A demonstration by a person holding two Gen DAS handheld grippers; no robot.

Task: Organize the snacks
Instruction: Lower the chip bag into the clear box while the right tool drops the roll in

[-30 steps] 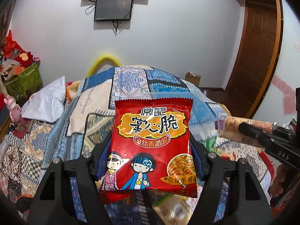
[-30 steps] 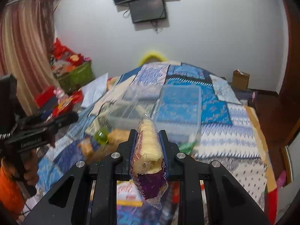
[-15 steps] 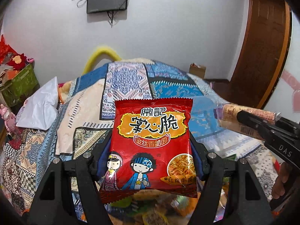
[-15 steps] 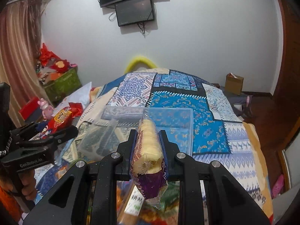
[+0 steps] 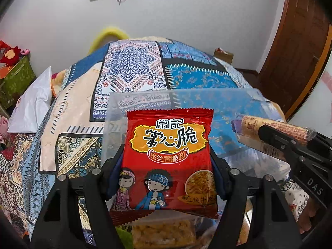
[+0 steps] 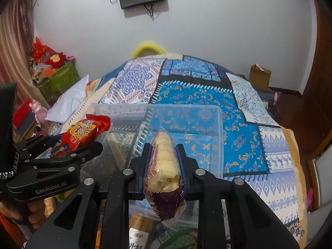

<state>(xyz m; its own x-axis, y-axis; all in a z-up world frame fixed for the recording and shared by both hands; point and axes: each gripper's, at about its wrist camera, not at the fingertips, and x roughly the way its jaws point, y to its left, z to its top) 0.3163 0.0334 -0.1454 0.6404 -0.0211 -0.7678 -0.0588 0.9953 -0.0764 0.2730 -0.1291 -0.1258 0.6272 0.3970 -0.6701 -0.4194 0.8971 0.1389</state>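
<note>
My left gripper (image 5: 166, 157) is shut on a red noodle-snack packet (image 5: 170, 137), which stands upright between its fingers. Just behind and below it a clear plastic bin (image 5: 145, 99) lies on the bed. My right gripper (image 6: 164, 151) is shut on a roll of round crackers (image 6: 164, 157) in a clear and purple wrapper, held over the near part of the bin (image 6: 217, 112). In the right wrist view the left gripper (image 6: 83, 147) with the red packet (image 6: 85, 128) is at the left. The left wrist view has the right gripper (image 5: 269, 132) and its cracker roll (image 5: 249, 122) at the right.
A patchwork quilt (image 6: 197, 95) covers the bed. Loose snack packs (image 5: 164, 234) lie under the grippers, near the bin's front. A white bag (image 5: 33, 103) and a green box (image 6: 58, 78) are at the left, a cardboard box (image 6: 259, 76) and a wooden door (image 5: 294, 41) at the right.
Both grippers have moved forward and down over the bed, so the clear bin now lies close under them. Both grips are unchanged.
</note>
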